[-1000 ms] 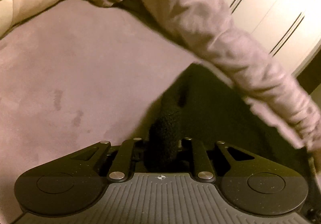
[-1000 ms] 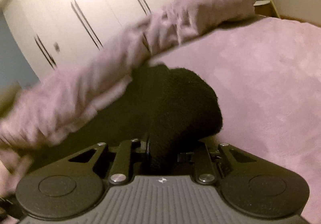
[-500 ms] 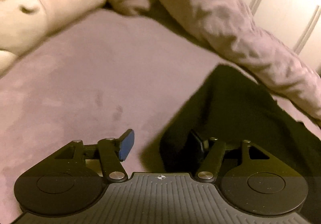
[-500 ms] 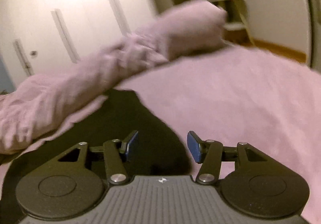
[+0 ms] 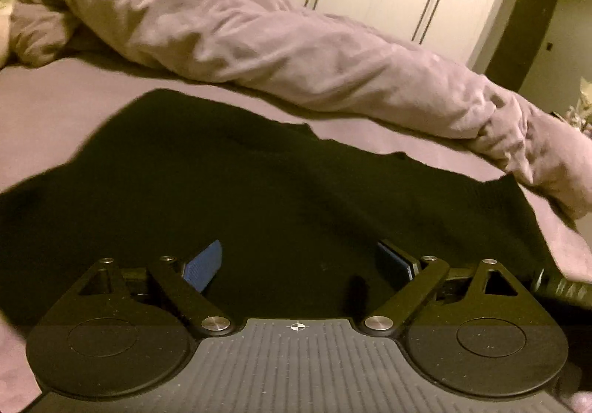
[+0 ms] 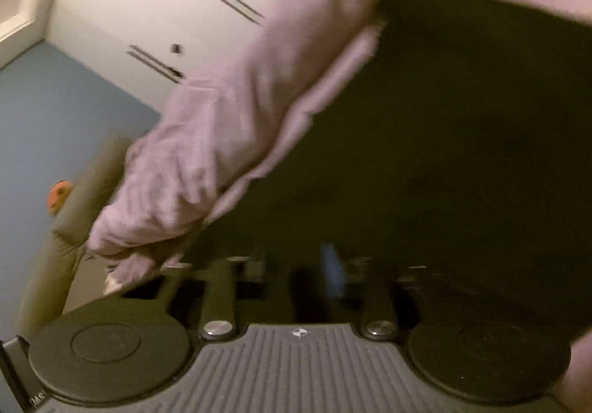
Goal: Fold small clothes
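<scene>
Overhead, left gripper [image 5: 299, 261] angled down, jaws opening over black garment [image 5: 259, 191].

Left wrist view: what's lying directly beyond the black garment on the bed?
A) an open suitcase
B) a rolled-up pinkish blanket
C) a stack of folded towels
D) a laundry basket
B: a long bunched pinkish blanket runs across the bed behind the black garment.
</scene>
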`<state>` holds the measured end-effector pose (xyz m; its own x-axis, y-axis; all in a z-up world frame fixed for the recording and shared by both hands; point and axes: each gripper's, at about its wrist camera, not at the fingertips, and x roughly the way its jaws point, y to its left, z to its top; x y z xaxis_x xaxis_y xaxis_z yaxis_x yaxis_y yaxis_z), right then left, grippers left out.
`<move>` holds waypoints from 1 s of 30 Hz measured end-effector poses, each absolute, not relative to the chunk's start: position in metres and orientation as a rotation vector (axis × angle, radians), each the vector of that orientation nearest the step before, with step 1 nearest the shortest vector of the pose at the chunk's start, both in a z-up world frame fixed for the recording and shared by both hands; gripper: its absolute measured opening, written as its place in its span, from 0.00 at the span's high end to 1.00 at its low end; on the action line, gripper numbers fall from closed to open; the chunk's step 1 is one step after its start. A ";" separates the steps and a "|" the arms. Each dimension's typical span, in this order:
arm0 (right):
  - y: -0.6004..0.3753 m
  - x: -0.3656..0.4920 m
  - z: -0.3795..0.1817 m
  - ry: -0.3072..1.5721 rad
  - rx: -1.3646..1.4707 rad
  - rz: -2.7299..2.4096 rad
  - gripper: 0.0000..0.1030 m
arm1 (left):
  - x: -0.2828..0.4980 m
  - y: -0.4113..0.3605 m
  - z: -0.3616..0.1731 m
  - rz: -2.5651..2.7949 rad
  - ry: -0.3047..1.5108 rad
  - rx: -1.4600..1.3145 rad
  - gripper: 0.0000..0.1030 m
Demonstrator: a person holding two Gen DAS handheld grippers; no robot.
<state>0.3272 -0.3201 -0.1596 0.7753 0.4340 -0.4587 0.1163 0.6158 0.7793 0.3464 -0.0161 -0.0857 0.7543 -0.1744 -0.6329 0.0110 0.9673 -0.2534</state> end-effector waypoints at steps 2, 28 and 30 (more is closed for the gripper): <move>-0.335 0.321 -0.175 0.663 0.972 0.227 1.00 | 0.356 -0.024 -0.096 -0.091 0.724 -0.200 0.09; -0.337 0.148 -0.135 0.597 0.734 0.006 0.36 | 0.297 0.181 -0.112 0.176 0.729 -0.632 0.01; -0.336 0.148 -0.133 0.586 0.734 -0.003 0.34 | 0.304 0.182 -0.115 0.165 0.723 -0.659 0.05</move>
